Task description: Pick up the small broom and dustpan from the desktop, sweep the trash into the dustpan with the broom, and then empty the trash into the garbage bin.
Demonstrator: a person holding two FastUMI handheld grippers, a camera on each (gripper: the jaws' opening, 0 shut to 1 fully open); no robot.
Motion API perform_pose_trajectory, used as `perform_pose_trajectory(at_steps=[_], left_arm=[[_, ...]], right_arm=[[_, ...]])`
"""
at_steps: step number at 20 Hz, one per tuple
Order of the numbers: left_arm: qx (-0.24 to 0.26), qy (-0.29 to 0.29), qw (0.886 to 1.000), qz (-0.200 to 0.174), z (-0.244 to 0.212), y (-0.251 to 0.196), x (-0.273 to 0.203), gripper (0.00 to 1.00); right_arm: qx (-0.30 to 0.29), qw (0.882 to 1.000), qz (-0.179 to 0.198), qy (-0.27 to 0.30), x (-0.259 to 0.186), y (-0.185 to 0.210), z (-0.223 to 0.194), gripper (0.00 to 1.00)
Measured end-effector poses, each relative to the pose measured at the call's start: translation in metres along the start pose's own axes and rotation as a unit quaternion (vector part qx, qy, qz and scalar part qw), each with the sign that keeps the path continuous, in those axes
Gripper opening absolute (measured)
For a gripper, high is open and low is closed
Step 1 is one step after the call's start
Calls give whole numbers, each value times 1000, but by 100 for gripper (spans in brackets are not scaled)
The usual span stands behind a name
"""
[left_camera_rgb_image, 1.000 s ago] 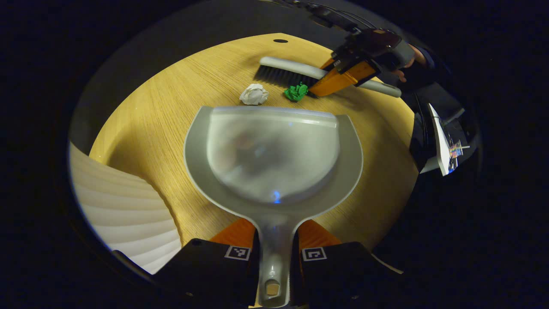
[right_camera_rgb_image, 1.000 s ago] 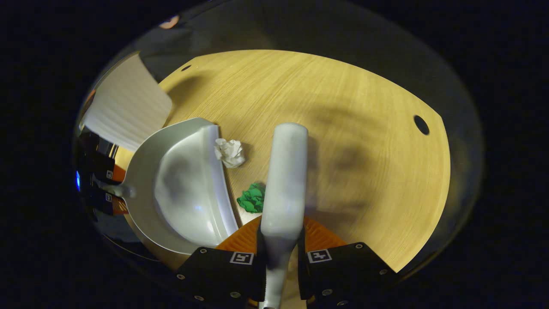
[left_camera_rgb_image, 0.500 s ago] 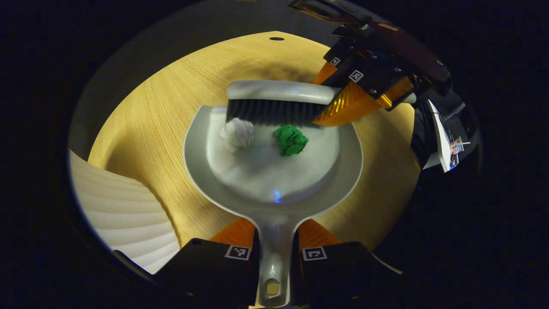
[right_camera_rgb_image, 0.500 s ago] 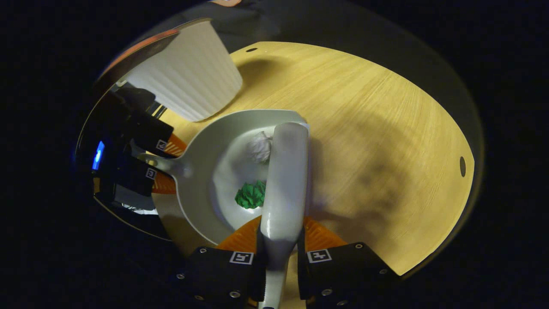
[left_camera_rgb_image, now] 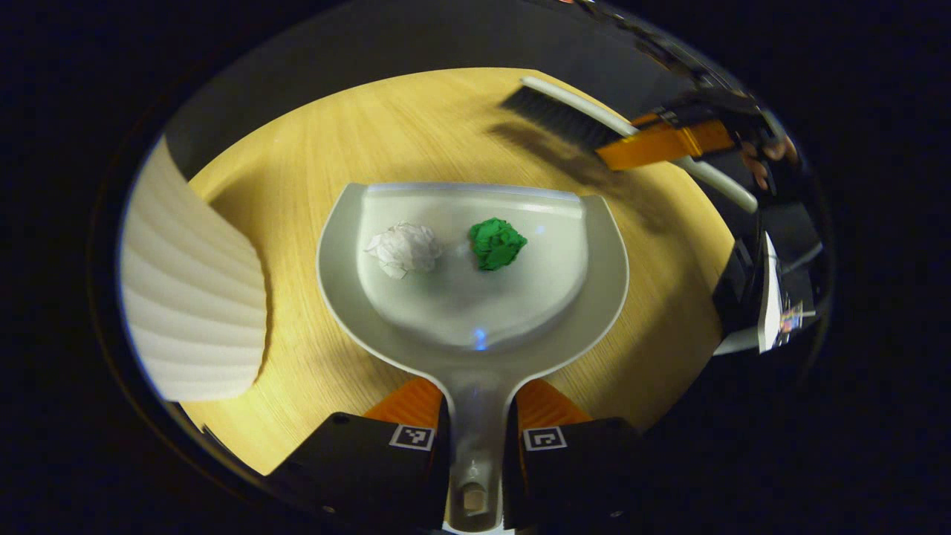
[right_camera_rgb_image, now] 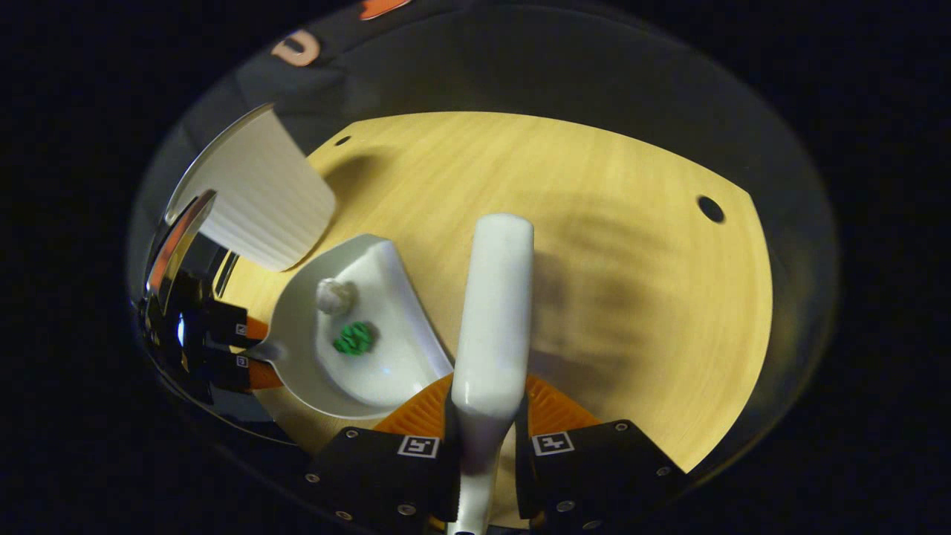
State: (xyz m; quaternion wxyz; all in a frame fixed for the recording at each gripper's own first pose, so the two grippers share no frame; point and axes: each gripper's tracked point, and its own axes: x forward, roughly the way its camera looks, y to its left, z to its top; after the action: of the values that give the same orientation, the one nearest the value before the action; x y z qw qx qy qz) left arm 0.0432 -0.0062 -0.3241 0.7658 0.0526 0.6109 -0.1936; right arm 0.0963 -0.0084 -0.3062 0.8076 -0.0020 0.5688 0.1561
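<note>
The left tongs (left_camera_rgb_image: 475,438) are closed on the thin handle of the dustpan (left_camera_rgb_image: 475,297), both fingers pressing its neck, and the pan sits flat on the wooden counter (left_camera_rgb_image: 312,148). In its bowl lie a white paper ball (left_camera_rgb_image: 403,249) and a green paper ball (left_camera_rgb_image: 496,243), side by side and near the front lip. The right tongs (right_camera_rgb_image: 487,446) clamp the handle of the small broom (right_camera_rgb_image: 494,305), which is held off the pan, its bristles above the counter beyond the pan's far right corner in the left gripper view. The ribbed white garbage bin (left_camera_rgb_image: 193,297) stands just beside the pan on its left.

The pan looks like light, stiff, smooth plastic; held at the narrow neck it can twist, so a firm hold close to the bowl suits it. The paper balls are very light and probably roll easily, so the pan likely wants tipping back a little before it is carried to the bin
</note>
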Motion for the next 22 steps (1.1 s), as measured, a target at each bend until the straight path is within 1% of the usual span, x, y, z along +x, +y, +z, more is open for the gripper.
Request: perform_pose_trajectory(at_steps=[2, 5, 7, 9, 11, 12, 14, 15, 16, 17, 18, 19, 20, 22], left_arm=[[-54, -4, 998, 17, 3, -10, -4, 29], [-115, -13, 993, 37, 8, -15, -8, 29], [-139, -18, 989, 43, 12, -16, -9, 29], [-140, -25, 989, 38, 16, -23, -15, 29], [-120, -33, 992, 29, 21, -25, -31, 29], [-104, -37, 994, 27, 24, -25, -43, 29], [-83, -45, 995, 35, 29, -27, -70, 29], [-78, -51, 995, 33, 39, -27, -92, 29], [-78, -63, 995, 30, 49, -28, -113, 29], [-71, -77, 994, 30, 58, -26, -133, 29], [-64, -89, 993, 37, 64, -25, -152, 29], [-57, -105, 992, 43, 74, -25, -175, 29], [-55, -114, 991, 44, 80, -24, -190, 29], [-62, -132, 988, 42, 90, -19, -231, 29]], right_arm=[[47, 998, -28, 4, 3, -1, -24, 30], [86, 995, -42, 19, 12, 14, -55, 30], [117, 992, -48, 27, 14, 20, -73, 31], [133, 989, -60, 30, 10, 16, -85, 31], [126, 989, -70, 31, 17, 12, -93, 31], [122, 989, -70, 35, 25, 10, -101, 31], [127, 988, -77, 32, 38, 0, -111, 35], [130, 988, -74, 31, 44, -4, -116, 45], [135, 988, -70, 29, 50, -7, -119, 38], [135, 988, -67, 27, 57, -11, -121, 46], [133, 988, -68, 26, 59, -8, -117, 39], [131, 989, -67, 24, 57, -4, -114, 39], [129, 989, -65, 24, 60, -9, -117, 39], [123, 990, -62, 24, 63, -1, -112, 39]])
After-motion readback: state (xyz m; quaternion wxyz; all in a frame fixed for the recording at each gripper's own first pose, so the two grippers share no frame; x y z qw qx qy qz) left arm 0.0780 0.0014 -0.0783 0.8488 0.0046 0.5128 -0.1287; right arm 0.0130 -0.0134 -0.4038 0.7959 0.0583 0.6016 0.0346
